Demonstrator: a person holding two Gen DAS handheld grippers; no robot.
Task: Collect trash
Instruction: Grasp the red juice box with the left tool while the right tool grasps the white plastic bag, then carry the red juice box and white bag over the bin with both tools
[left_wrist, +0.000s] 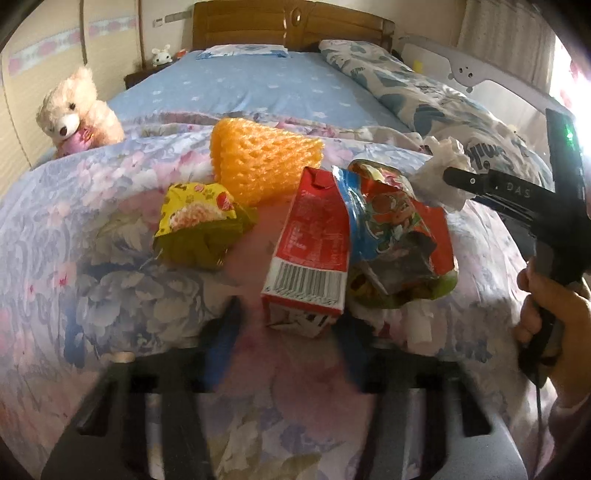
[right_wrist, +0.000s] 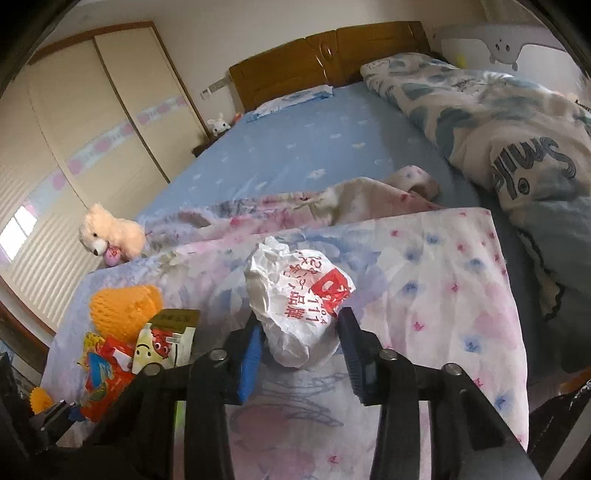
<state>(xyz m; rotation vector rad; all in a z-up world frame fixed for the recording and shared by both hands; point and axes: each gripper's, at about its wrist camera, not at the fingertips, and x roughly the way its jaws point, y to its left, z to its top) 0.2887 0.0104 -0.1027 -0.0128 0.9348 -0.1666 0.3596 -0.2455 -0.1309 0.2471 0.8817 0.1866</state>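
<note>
left gripper (left_wrist: 284, 325): jaws spread wide, nothing held; red carton (left_wrist: 308, 254) sits just ahead, between the fingers.
right gripper (right_wrist: 299, 339): crumpled white paper bag (right_wrist: 295, 306) lies between the blue pads (right_wrist: 251, 354); whether it is clamped cannot be told.
other trash: yellow wrapper (left_wrist: 199, 221) ahead-left of left gripper, orange foam net (left_wrist: 266, 166) beyond the carton, blue-red snack bag (left_wrist: 395, 243) touching the carton's right side.
surface: floral quilt (left_wrist: 92, 229).
</note>
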